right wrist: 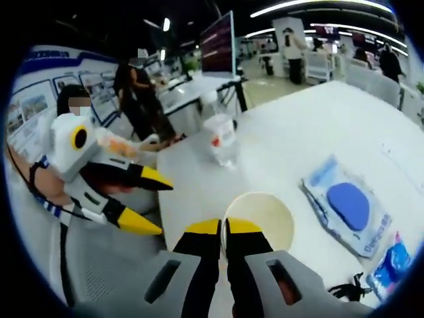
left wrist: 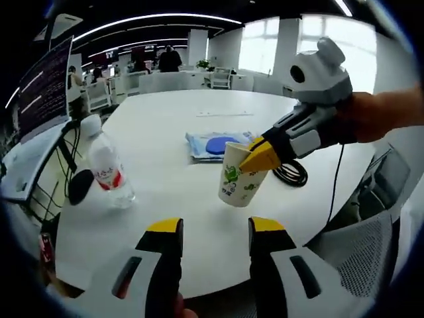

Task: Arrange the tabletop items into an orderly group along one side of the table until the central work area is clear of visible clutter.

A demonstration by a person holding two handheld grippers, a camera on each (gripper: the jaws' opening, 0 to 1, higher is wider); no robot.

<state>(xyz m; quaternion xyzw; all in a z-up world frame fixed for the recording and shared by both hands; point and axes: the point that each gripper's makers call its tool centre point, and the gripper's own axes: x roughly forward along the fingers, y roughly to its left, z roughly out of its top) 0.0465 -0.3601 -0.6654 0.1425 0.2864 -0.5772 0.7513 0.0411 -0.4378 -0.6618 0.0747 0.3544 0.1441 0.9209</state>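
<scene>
Left gripper (left wrist: 216, 228), jaws apart and empty, hangs over the table's near edge; the water bottle (left wrist: 106, 165) lies ahead toward the left edge. Right gripper (right wrist: 222, 228), nearer the paper cup (left wrist: 240, 177), pinches its rim and holds it tilted, apparently just above the white table (left wrist: 165, 119). Beyond the cup lies a blue wipes packet (left wrist: 215, 144); an open office lies beyond.
</scene>
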